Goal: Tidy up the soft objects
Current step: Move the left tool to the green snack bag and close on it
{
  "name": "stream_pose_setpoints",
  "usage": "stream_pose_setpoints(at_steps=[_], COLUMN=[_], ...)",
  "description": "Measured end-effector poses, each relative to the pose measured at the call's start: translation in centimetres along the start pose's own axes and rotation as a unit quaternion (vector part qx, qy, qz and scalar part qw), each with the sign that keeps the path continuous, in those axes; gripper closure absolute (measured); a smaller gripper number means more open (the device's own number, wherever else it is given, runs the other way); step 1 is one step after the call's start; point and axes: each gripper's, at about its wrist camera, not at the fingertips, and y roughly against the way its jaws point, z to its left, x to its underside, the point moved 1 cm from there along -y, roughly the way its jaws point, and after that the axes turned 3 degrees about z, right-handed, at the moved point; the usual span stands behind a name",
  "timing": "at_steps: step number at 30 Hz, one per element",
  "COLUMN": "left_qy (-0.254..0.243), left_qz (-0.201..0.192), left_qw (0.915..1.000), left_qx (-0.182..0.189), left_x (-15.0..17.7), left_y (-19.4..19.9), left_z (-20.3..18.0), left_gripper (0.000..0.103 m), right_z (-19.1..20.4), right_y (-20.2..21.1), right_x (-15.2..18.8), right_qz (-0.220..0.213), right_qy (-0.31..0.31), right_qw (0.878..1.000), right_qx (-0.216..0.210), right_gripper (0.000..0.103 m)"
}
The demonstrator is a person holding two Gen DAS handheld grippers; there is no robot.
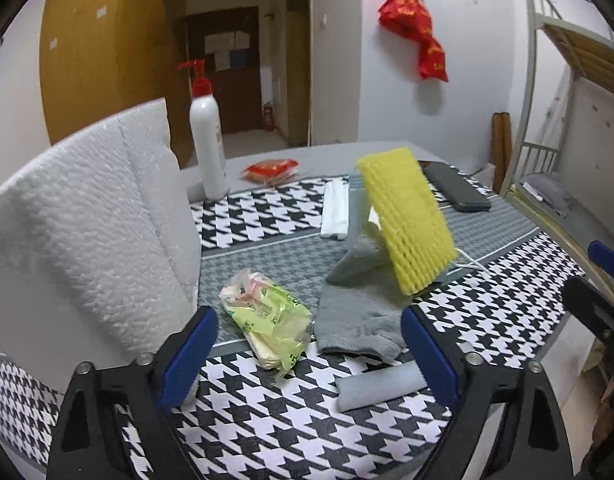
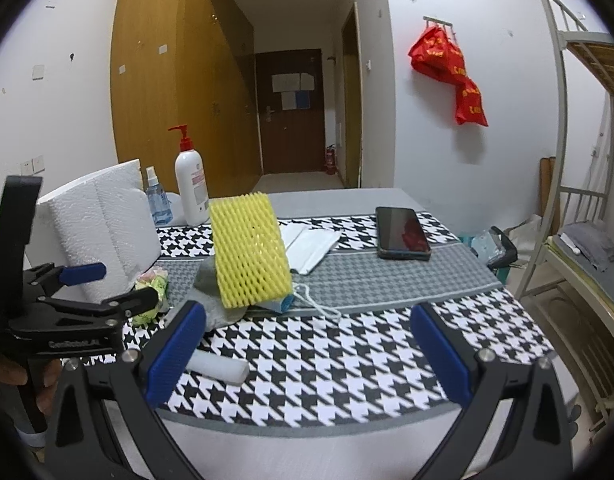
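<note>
Crinkly green plastic on the tissue pack (image 1: 267,320) looked slippery; it sat just ahead of the left gripper (image 1: 307,356), between its wide-open, empty fingers. The grey sock (image 1: 355,316) touched it, so a sloppy pinch could've snagged both. The right gripper (image 2: 307,356) was open and empty too. Houndstooth cloth (image 2: 327,360) covered the bench, dorm-like room, bunk bed (image 2: 579,160) alongside.

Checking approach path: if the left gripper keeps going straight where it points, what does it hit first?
Likely the green tissue pack, lying just ahead between the open left gripper fingers, with the grey sock right beside it. Depth is hard to judge.
</note>
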Motion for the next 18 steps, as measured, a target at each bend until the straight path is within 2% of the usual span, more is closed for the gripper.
stream_pose_setpoints(at_steps=[6, 12, 18], left_qy=[0.026, 0.043, 0.046], left_qz=[0.021, 0.042, 0.059], left_qw=[0.9993, 0.9978, 0.9962], left_qx=[-0.017, -0.029, -0.046], left_x=[-0.4, -0.6, -0.2], left_y=[-1.8, -3.1, -4.2], left_z=[0.6, 1.0, 1.4], left_gripper=[0.027, 0.044, 0.050], right_z=[0.0, 0.1, 1.0], right_y=[-1.3, -3.1, -4.3], right_x=[-0.9, -1.8, -2.5], right_qz=[0.009, 0.030, 0.040], right_qy=[0.015, 0.027, 0.050], right_qw=[1.000, 0.999, 0.997], right_qx=[-0.010, -0.027, -0.041], right_gripper=[0.000, 0.000, 0.000])
